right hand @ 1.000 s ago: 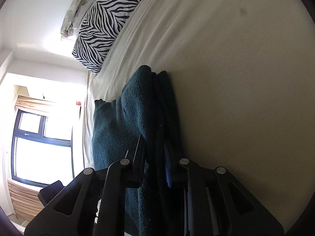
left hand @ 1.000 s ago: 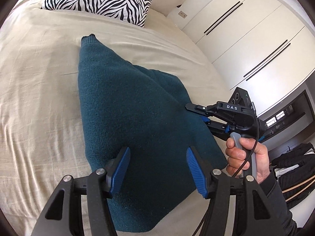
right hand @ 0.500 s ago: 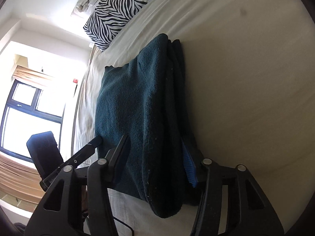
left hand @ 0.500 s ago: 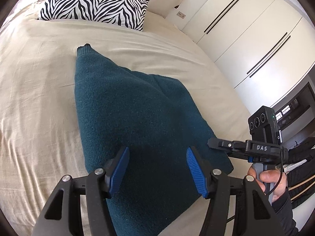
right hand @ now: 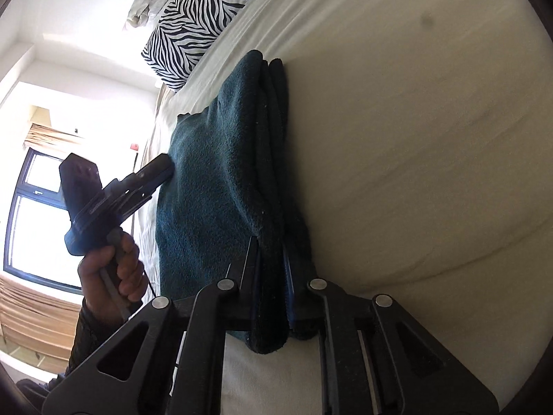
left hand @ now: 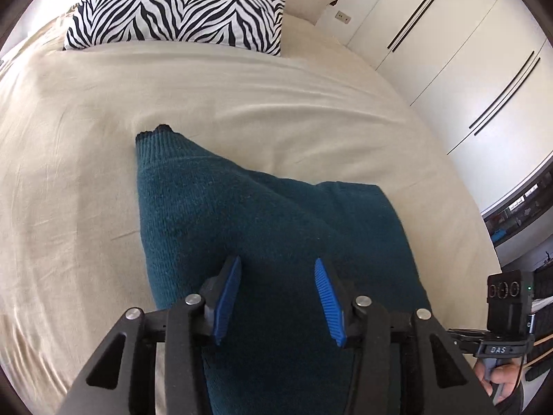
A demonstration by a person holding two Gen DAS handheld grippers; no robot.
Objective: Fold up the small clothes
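A dark teal knitted sweater [left hand: 262, 228] lies folded on the cream bed sheet [left hand: 69, 173]. My left gripper [left hand: 276, 278] hovers over its near part with the blue pads spread wide, holding nothing. In the right wrist view the sweater [right hand: 214, 159] shows as a stack of layers. My right gripper [right hand: 271, 259] is shut on the sweater's folded right edge, with the thick layers pinched between its pads. The left gripper [right hand: 162, 169] also shows there, at the sweater's left edge.
A zebra-print pillow [left hand: 179, 7] lies at the head of the bed. White wardrobe doors [left hand: 449, 52] stand beyond the bed's right side. A window [right hand: 38, 214] is on the far side. The right-hand gripper body [left hand: 508, 311] sits at the bed's near right edge.
My right gripper opened, then closed on the sweater's folded edge nearer its end. My left gripper moved forward over the sweater with its jaws somewhat narrower, still open.
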